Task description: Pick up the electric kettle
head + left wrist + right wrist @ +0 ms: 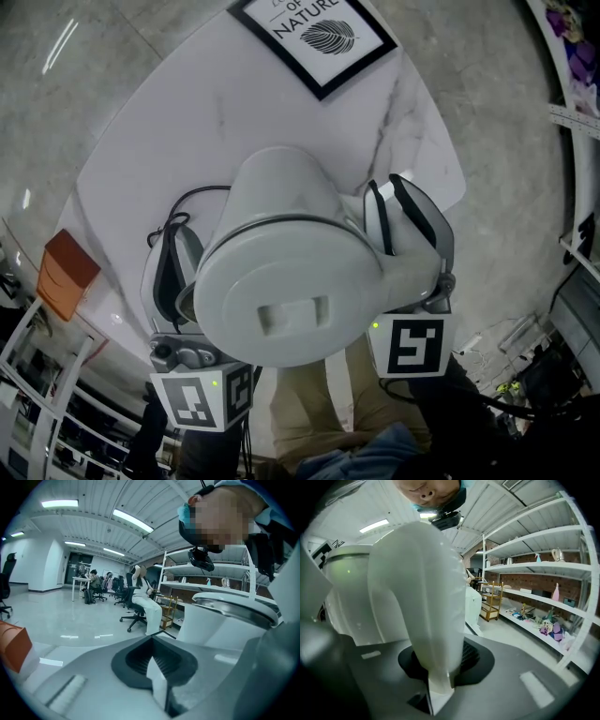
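Marble table (178,131): 1 kettle (281,281), 2 tongs (173,277) (405,225), 1 framed print (317,36)

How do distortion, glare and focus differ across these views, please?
Head view: fisheye curves the table edges; light streaks glare off the floor. Left gripper view: vignetted corners, bright ceiling lamps. Right gripper view: the close kettle handle looks soft and stretched.

left tool (153,643): jaws apart, empty | right tool (440,651): jaws clamped on kettle handle (417,597)

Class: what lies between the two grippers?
The kettle: the right gripper grips its handle, the left gripper stands at its other side. The head view shows it.
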